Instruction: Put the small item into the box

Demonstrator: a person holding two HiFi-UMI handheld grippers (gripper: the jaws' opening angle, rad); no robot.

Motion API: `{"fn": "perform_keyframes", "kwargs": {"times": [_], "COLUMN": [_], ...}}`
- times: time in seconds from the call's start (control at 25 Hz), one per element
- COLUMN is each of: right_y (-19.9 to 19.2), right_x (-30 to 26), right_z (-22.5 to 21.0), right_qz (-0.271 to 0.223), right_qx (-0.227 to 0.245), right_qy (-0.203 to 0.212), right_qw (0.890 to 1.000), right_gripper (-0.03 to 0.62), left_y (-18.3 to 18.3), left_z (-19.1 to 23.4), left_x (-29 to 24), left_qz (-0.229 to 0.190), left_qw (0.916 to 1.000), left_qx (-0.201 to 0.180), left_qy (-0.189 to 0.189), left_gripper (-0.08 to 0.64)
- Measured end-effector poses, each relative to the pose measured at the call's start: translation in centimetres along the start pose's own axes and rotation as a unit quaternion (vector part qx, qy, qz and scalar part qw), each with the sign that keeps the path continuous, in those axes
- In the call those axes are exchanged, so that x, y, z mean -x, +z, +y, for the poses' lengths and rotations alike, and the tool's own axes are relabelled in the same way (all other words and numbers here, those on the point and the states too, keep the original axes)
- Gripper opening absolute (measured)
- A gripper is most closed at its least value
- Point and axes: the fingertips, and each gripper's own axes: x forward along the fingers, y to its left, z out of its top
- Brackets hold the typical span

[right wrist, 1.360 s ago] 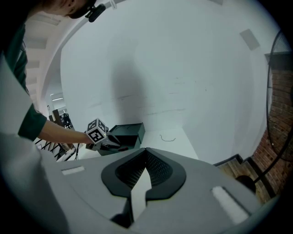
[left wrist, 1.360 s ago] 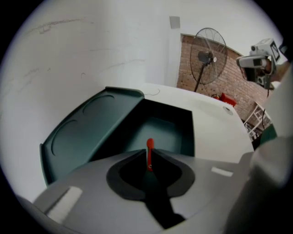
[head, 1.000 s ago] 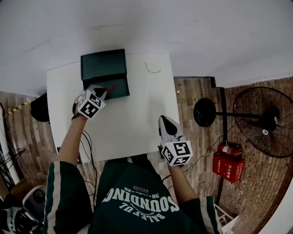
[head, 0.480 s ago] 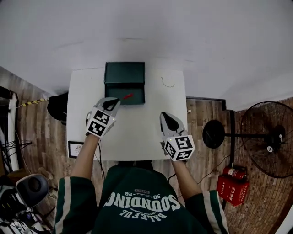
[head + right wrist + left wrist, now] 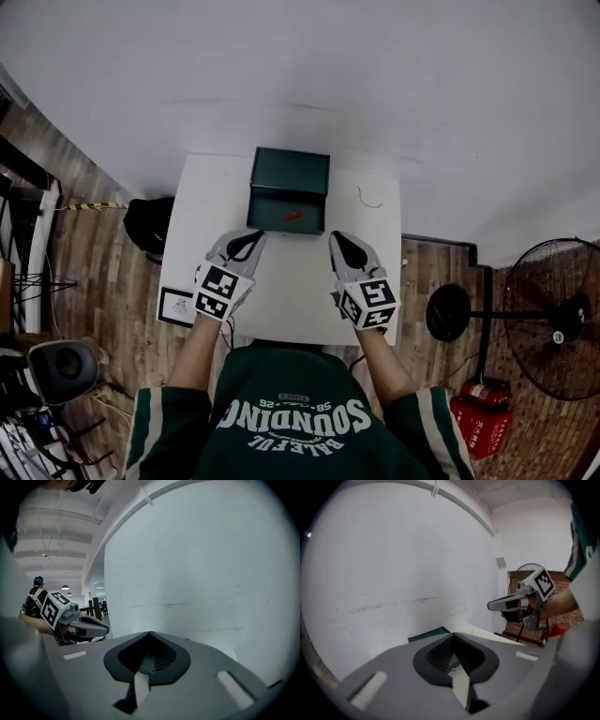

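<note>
A dark green box stands open at the far edge of the white table. The small red item lies inside its tray, free of both grippers. My left gripper hovers over the table just short of the box's left corner, its jaws together and empty. My right gripper is level with it, by the box's right corner, also shut and empty. In the left gripper view a sliver of the green box shows past the jaws, with the right gripper off to the right.
A thin curled wire lies on the table right of the box. A black bag and a framed card sit on the floor to the left. A fan and red extinguishers stand to the right. White wall rises beyond the table.
The left gripper held the red item over the box. The item now lies in the box, and the gripper has drawn back toward me, empty. The head view has shifted.
</note>
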Motion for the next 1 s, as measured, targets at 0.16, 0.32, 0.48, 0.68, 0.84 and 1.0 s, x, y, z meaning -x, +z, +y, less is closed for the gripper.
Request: {"fn": "perform_keyframes", "kwargs": {"times": [0.16, 0.32, 0.48, 0.68, 0.84, 1.0], "right_y": [0.9, 1.0, 0.9, 0.8, 0.5, 0.7], "right_x": [-0.3, -0.5, -0.6, -0.3, 0.1, 0.3], "right_z": [1.0, 1.8, 2.1, 2.1, 2.3, 2.3], "right_qz": [-0.025, -0.032, -0.03, -0.027, -0.023, -0.023], "right_qx": [0.013, 0.017, 0.017, 0.02, 0.019, 0.02], "right_qy": [0.002, 0.003, 0.001, -0.002, -0.005, -0.005], "right_qw": [1.0, 0.999, 0.999, 0.999, 1.0, 1.0], "right_gripper": [0.002, 0.002, 0.002, 0.002, 0.002, 0.002], "left_y": [-0.3, -0.8, -1.2, -1.2, -1.2, -0.7], "left_z": [0.7, 1.4, 2.0, 2.0, 1.6, 1.4], "left_x": [1.7, 2.6, 2.9, 3.0, 3.2, 3.2], "left_qz": [-0.016, -0.023, -0.026, -0.027, -0.031, -0.034], "left_qw": [0.9997, 0.9995, 0.9994, 0.9994, 0.9993, 0.9993], "left_qx": [0.012, 0.017, 0.017, 0.016, 0.016, 0.014], "left_qy": [0.011, 0.015, 0.016, 0.013, 0.009, 0.008], "left_gripper": [0.052, 0.052, 0.052, 0.052, 0.052, 0.052]}}
